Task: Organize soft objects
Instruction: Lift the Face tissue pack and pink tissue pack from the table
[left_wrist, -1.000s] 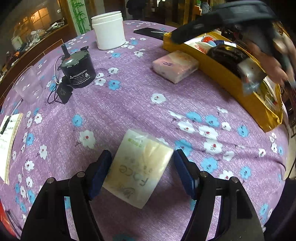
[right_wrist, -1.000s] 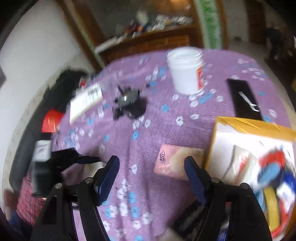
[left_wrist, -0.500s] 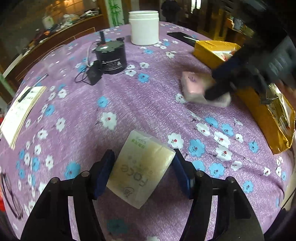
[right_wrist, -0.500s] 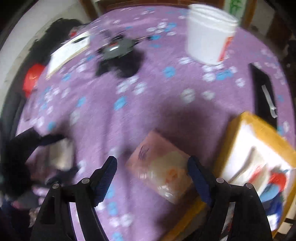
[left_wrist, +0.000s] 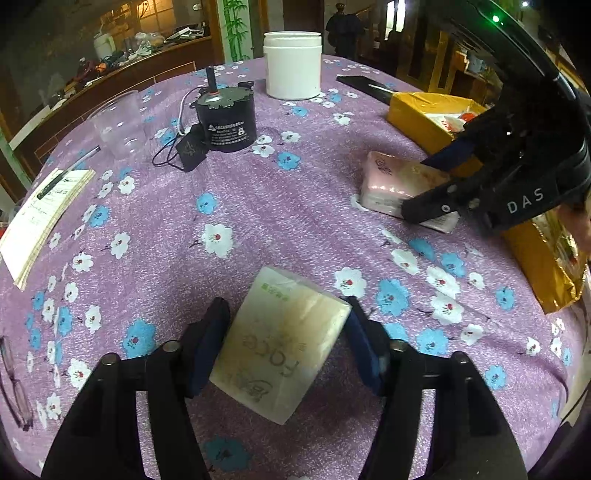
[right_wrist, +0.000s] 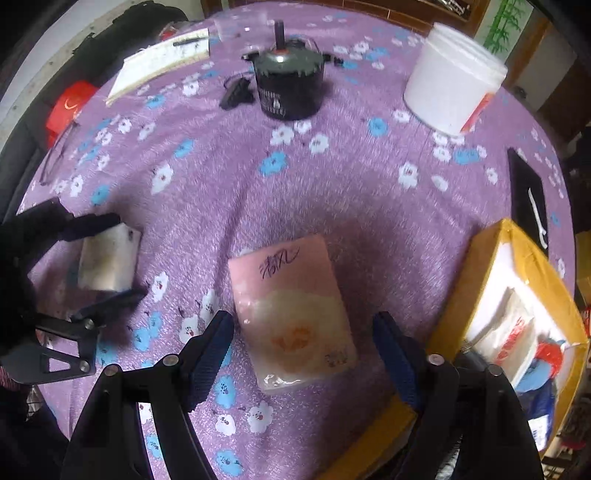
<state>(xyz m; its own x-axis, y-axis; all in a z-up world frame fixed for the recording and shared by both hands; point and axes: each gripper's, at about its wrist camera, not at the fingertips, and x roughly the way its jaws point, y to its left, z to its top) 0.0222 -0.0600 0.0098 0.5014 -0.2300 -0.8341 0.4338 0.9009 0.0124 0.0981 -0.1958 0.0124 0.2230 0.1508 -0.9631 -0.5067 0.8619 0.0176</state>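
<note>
Left hand-held gripper (left_wrist: 284, 343) closing, pads touching the yellowish tissue pack (left_wrist: 280, 343), right hand-held gripper (right_wrist: 303, 350) narrowing, still clear of the pink tissue pack (right_wrist: 291, 310), yellow box (right_wrist: 513, 317) at three o'clock, purple floral table (left_wrist: 258, 206)

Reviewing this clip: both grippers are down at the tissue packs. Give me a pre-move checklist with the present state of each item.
1. Cream pack sits between the left gripper pads: ok; jaws have just been closing.
2. Left pads pressing on it: cannot tell.
3. Pink pack centred in the right gripper: ok.
4. Right pads touching it: not ok, gaps on both sides; jaws have just been closing.
5. Yellow box open, with room: cannot tell.
</note>
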